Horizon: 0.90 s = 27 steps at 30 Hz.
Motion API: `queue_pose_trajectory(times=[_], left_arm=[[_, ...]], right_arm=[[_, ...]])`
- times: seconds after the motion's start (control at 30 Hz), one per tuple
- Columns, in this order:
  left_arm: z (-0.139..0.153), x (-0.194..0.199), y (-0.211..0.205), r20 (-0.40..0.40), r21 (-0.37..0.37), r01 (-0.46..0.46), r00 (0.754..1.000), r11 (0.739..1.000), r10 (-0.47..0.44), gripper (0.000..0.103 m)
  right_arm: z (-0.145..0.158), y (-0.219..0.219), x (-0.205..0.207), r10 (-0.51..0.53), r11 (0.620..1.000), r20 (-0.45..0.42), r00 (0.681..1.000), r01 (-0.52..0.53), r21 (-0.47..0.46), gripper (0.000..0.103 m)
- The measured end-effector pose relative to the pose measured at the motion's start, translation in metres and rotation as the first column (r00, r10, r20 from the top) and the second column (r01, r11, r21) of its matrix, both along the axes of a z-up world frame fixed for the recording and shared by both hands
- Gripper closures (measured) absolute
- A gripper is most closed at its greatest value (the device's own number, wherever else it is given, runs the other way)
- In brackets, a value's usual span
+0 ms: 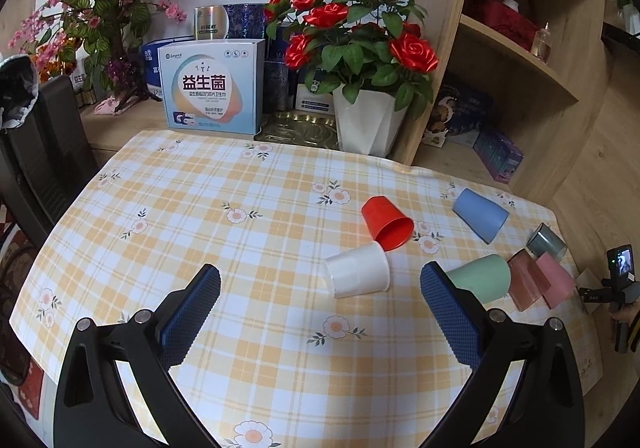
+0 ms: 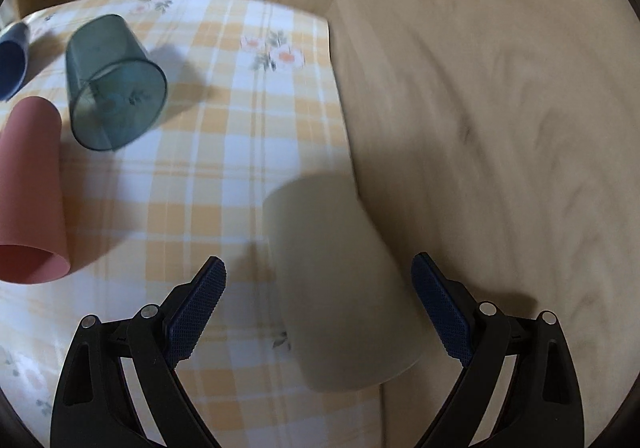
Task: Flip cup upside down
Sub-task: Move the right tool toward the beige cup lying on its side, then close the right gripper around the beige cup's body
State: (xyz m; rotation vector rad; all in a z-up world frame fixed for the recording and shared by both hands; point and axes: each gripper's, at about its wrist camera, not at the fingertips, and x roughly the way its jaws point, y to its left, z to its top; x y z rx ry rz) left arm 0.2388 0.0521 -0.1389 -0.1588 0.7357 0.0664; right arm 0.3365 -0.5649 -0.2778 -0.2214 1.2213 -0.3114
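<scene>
Cups lying on their sides across the checked worktop (image 1: 200,207) | beige cup (image 2: 340,288), blurred, seemingly overhanging the right edge between the right gripper (image 2: 318,280) jaws, wide open, gripping nothing | left gripper (image 1: 320,284) jaws gaping over open cloth, white cup (image 1: 358,272) just ahead.

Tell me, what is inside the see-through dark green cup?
Nothing shows inside the green cup. It lies on its side with its open mouth toward the right gripper's camera, and through its clear wall you see only the checked tablecloth with a flower print. No part of its inside is hidden.
</scene>
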Motion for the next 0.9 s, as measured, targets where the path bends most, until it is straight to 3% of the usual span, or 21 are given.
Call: queue_pose_trajectory(times=[0.27, 0.37, 0.47, 0.77, 0.9], left_arm=[[-0.011, 0.003, 0.006, -0.026, -0.018, -0.011, 1.000, 1.000, 0.011, 0.005], [-0.012, 0.003, 0.005, -0.030, -0.018, -0.008, 1.000, 1.000, 0.008, 0.005], [-0.013, 0.002, 0.006, -0.032, -0.015, -0.011, 0.999, 1.000, 0.011, 0.005], [-0.020, 0.006, 0.013, -0.051, -0.031, -0.026, 0.998, 0.999, 0.025, 0.005], [-0.024, 0.008, 0.009, -0.077, -0.004, -0.026, 0.997, 1.000, 0.025, 0.005]], right_arm=[[0.011, 0.002, 0.005, -0.039, 0.987, -0.054, 0.998, 0.047, 0.156, 0.013], [0.006, -0.005, 0.015, -0.097, 0.983, -0.078, 0.992, 0.108, 0.150, 0.016], [0.000, -0.012, 0.022, -0.170, 0.976, -0.099, 0.980, 0.182, 0.121, 0.036], [-0.007, -0.011, 0.029, -0.219, 0.964, -0.123, 0.968, 0.234, 0.123, 0.037], [-0.014, -0.009, 0.031, -0.234, 0.964, -0.124, 0.964, 0.246, 0.097, 0.036]])
